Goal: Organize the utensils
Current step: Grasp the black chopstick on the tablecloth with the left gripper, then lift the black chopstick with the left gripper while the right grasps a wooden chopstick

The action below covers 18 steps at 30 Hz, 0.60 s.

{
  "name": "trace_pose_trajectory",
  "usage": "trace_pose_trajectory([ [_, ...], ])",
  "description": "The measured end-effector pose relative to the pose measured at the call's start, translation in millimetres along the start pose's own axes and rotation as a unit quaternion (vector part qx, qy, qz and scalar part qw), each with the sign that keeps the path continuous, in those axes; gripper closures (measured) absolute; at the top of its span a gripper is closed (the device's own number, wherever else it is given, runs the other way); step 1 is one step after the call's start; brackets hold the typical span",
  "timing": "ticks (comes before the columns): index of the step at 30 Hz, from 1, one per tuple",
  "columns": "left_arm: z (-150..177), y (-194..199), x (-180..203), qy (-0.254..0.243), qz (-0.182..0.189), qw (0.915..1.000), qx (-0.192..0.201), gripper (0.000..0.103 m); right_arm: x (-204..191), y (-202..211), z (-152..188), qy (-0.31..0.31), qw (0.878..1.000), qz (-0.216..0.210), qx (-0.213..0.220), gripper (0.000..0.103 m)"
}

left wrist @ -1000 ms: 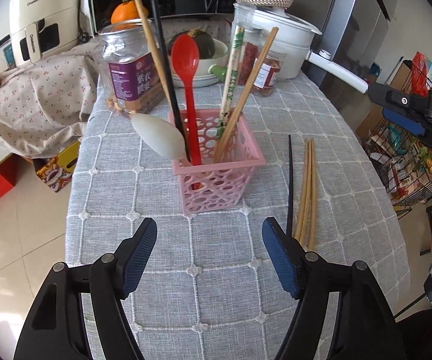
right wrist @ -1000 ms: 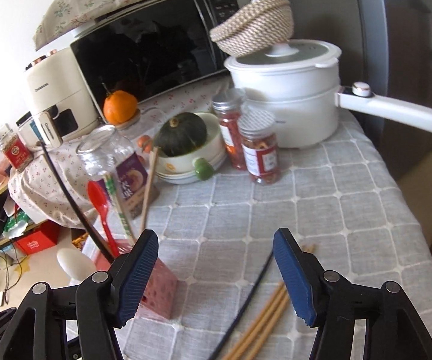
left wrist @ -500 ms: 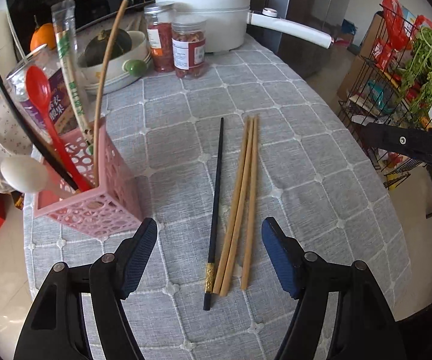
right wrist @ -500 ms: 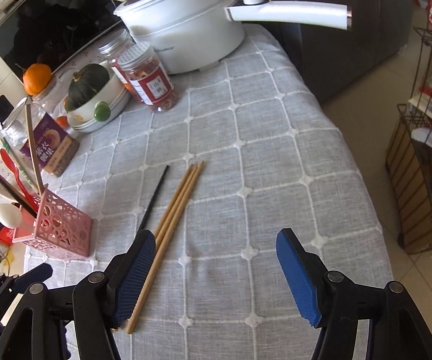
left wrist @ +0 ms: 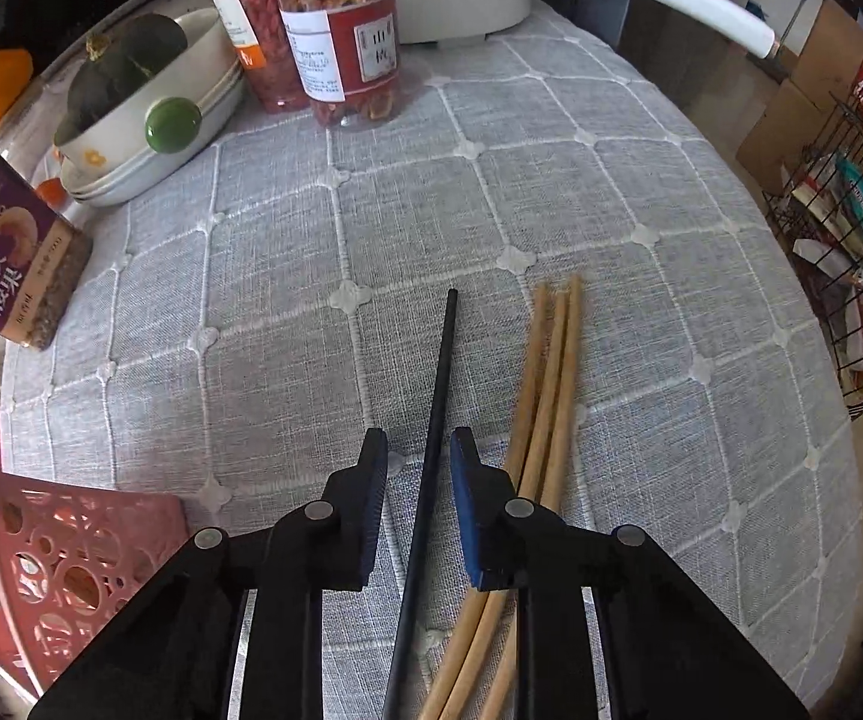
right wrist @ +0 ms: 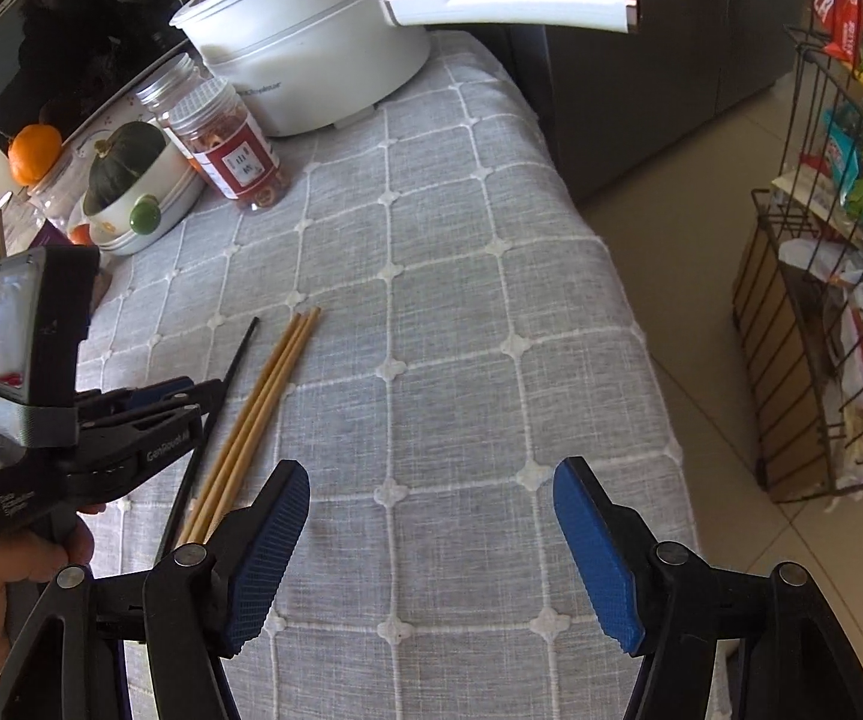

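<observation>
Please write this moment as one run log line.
left gripper: closing around black chopstick, gap visible | right gripper: open, empty | wooden chopsticks: on tablecloth

One black chopstick [left wrist: 438, 396] lies at the centre of the left wrist view, and three wooden chopsticks [left wrist: 542, 390] lie just right of it. Two red-labelled jars [left wrist: 344, 36] stand at the top, one purple-labelled jar [left wrist: 5, 264] at the left edge. One pink basket [left wrist: 71, 564] sits lower left, one white pot [right wrist: 311, 42] at the top of the right wrist view, one orange [right wrist: 34, 153] upper left.
</observation>
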<state>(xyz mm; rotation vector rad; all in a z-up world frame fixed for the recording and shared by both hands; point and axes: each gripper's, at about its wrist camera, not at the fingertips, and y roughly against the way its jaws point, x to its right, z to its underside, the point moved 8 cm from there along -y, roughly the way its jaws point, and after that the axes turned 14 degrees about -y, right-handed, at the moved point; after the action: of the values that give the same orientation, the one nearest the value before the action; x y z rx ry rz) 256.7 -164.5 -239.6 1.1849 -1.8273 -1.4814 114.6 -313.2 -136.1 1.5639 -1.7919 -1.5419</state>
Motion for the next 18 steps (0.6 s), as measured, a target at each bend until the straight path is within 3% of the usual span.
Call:
trace_pose_trajectory([
  [5,-5.2,-2.4,-2.0,0.010,0.013,0.9998,0.012,0.086,3.3,-0.2,-3.9,-0.009,1.000,-0.006,-0.002,0.031],
  [7,-6.0,-2.5,-2.5,0.014,0.020,0.9996,0.015,0.096,3.5,-2.3,-3.3,-0.014,1.000,-0.007,-0.006,0.031],
  [10,-3.0,3.1,-2.3,0.017,0.014,0.9995,0.023,0.097,2.0,-3.7,-1.9,-0.021,1.000,-0.011,-0.011,0.031],
  [18,20.4,79.5,-2.2,0.002,0.018,0.9950,0.099,0.098,-8.5,-0.3,2.1,-0.016,1.000,-0.010,-0.006,0.031],
])
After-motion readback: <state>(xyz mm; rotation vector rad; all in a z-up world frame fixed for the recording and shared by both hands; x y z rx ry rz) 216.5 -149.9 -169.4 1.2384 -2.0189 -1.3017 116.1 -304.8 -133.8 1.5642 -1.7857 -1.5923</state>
